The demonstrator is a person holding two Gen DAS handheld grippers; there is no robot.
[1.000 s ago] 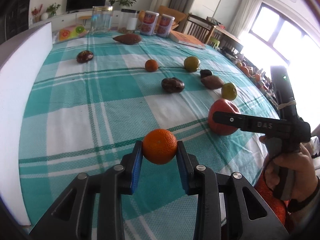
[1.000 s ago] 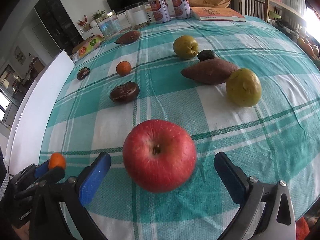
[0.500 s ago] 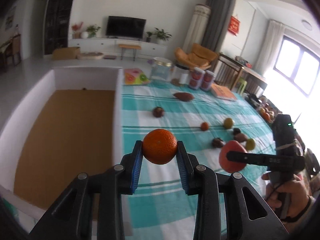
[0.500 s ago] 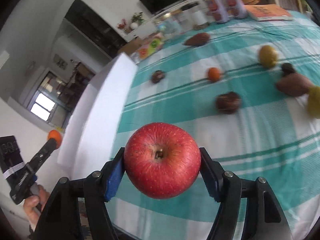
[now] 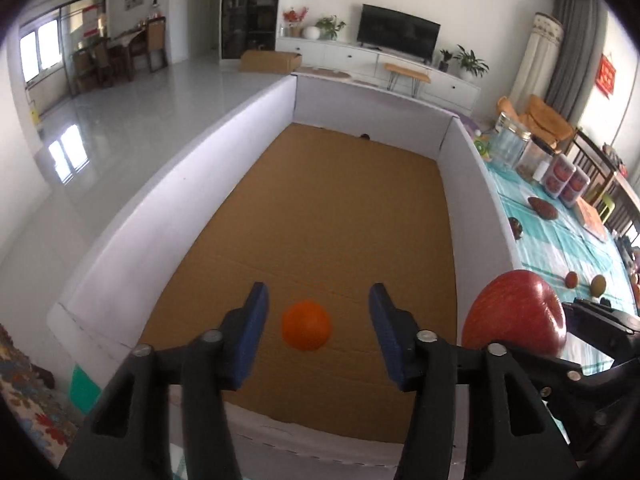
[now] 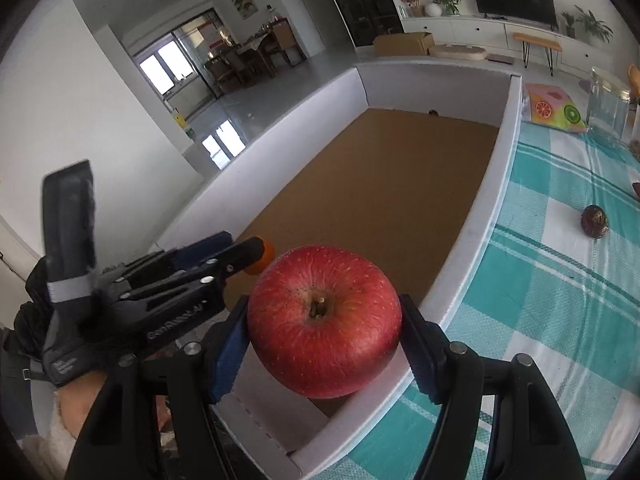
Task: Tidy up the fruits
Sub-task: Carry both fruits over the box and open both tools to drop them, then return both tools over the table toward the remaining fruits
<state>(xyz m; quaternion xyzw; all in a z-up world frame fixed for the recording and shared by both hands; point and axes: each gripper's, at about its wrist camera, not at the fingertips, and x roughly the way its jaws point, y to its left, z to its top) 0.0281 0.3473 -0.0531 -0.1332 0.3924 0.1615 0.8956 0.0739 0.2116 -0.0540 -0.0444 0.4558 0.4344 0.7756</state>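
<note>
Left wrist view: the left gripper [image 5: 316,320] is held over the white-walled box [image 5: 168,216], its fingers [image 5: 252,320] opening so that the orange [image 5: 306,325] is let go above the cardboard floor; the orange is seen between the pads, clear of both. The apple [image 6: 324,320] is clamped between the fingers of the right gripper [image 6: 324,330], near the box's table-side wall, presumably for release next. Other fruits are left on the table [image 6: 560,280].
</note>
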